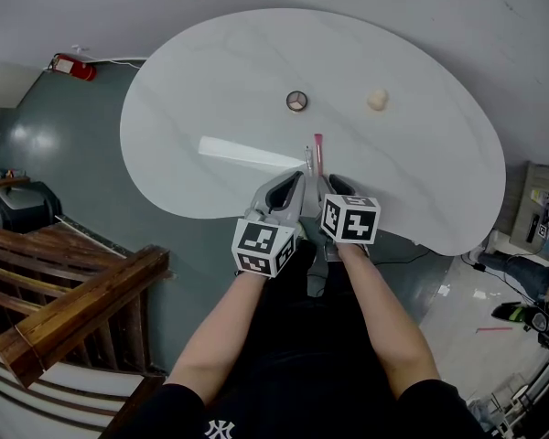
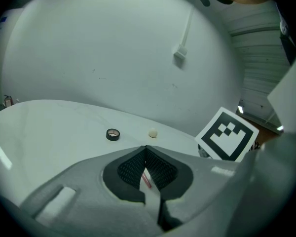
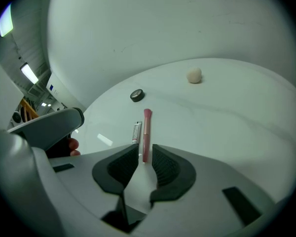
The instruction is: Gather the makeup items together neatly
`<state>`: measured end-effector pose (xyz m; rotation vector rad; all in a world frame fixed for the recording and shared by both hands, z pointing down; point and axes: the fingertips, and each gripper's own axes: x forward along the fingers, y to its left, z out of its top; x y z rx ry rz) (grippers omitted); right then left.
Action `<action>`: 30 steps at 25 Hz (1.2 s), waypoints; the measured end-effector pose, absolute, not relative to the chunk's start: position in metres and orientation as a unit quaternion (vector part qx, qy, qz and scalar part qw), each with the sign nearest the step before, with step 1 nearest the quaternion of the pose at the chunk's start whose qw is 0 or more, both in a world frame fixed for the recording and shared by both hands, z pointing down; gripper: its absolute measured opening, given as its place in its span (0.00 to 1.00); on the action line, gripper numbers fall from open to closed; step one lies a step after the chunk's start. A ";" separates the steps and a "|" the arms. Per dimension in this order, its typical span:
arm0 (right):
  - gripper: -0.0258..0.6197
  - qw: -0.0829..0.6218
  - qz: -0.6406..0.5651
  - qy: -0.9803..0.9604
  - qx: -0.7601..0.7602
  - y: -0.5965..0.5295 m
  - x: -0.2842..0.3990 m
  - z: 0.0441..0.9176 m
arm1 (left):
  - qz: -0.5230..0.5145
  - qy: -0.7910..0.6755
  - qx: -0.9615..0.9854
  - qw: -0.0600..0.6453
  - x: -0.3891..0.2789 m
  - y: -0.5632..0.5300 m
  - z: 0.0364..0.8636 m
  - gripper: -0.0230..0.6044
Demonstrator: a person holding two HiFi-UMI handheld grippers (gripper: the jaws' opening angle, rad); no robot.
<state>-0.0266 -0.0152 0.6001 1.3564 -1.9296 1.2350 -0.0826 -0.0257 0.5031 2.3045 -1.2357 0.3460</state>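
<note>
A pink tube (image 1: 318,154) (image 3: 147,132) and a shorter silver tube (image 1: 308,160) (image 3: 136,131) lie side by side near the front edge of the white table (image 1: 210,80). My right gripper (image 1: 328,181) (image 3: 145,149) stands open, and the near end of the pink tube lies loose between its jaws. My left gripper (image 1: 297,176) (image 2: 146,148) is shut just left of it, holding nothing; the pink tube shows through the gap below its tips. Farther back sit a round black compact (image 1: 297,101) (image 2: 113,134) (image 3: 136,95) and a beige sponge (image 1: 377,99) (image 2: 153,132) (image 3: 194,75), apart from each other.
The table is kidney-shaped, and its front edge curves in close to the grippers. A wooden stair railing (image 1: 73,300) runs at the lower left. A red fire extinguisher (image 1: 73,66) lies on the floor at the far left. Cables and gear clutter the floor at the right (image 1: 531,309).
</note>
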 end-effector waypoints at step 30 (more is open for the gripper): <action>0.18 0.138 0.487 -0.719 0.476 -0.144 0.118 0.551 | 0.147 -0.450 0.843 0.253 0.056 -0.103 0.497 0.05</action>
